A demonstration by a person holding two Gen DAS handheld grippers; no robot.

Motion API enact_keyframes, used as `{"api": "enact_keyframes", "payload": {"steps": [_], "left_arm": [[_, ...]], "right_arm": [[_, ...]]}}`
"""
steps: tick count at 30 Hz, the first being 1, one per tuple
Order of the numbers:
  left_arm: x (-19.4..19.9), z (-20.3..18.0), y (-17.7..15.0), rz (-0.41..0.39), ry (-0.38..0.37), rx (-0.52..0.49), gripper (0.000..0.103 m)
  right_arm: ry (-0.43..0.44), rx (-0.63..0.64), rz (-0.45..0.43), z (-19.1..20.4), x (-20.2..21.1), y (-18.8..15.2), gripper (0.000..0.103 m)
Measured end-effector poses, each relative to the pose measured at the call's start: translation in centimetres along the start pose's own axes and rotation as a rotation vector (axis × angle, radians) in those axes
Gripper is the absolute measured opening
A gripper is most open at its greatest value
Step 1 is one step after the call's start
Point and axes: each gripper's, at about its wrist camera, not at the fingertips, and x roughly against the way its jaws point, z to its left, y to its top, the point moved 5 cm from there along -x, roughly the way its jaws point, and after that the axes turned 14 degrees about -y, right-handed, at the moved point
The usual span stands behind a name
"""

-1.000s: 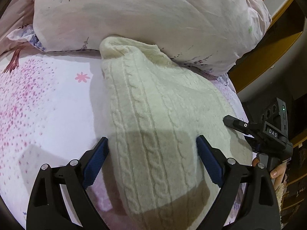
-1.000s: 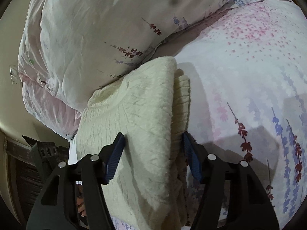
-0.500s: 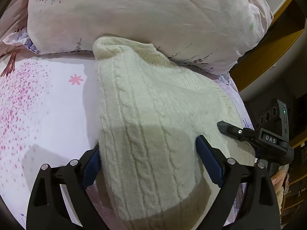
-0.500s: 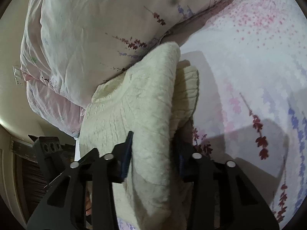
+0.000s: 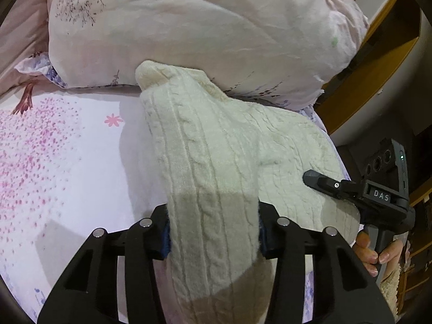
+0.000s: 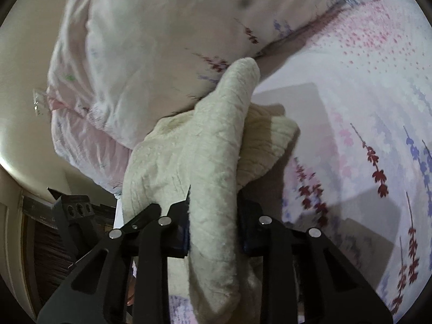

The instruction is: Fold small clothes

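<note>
Both pairs of tongs have just closed! A second ago they straddled the cream cable-knit sweater [image 5: 216, 162] wide apart; now the left tongs [image 5: 213, 239] are clamped on a bunched ridge of knit, and the right tongs [image 6: 214, 225] have pinched a thick fold of the same garment. The sweater lies on the floral bed sheet [image 5: 67, 162], its far end pressed up against the big pillow [image 5: 202, 27], and the gripped edge nearest the tongs is already bunching up off the sheet. With a firm hold on both sides, I'd say the fold proper can start: likely a lift and carry toward the pillow end. Watch that thick knit, though; it may slip or sag unevenly.
</note>
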Motion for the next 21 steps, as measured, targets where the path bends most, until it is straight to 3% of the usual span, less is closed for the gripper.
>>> {"api": "enact_keyframes", "payload": {"steps": [9,15,19,21], "left_arm": [[7.2,1.2,-1.6,-0.022,0.016,-0.036,0.045],[13.3,4.5,-1.7,-0.09,0.043,-0.019,0.05],[11.9,10.0,-2.4,-0.061,0.059,0.118,0.052],[11.1,11.4,-2.8,-0.08,0.042,0.166,0.061]], "right_arm": [[0.022,0.178,-0.03,7.3,0.9,-3.6,0.025],[0.048,0.326,-0.087,12.6,-0.8,-6.1,0.025],[-0.025,0.273,0.015,12.1,-6.3,-6.5,0.027],[-0.04,0.212,0.066,10.9,-8.0,-6.6,0.032]]}}
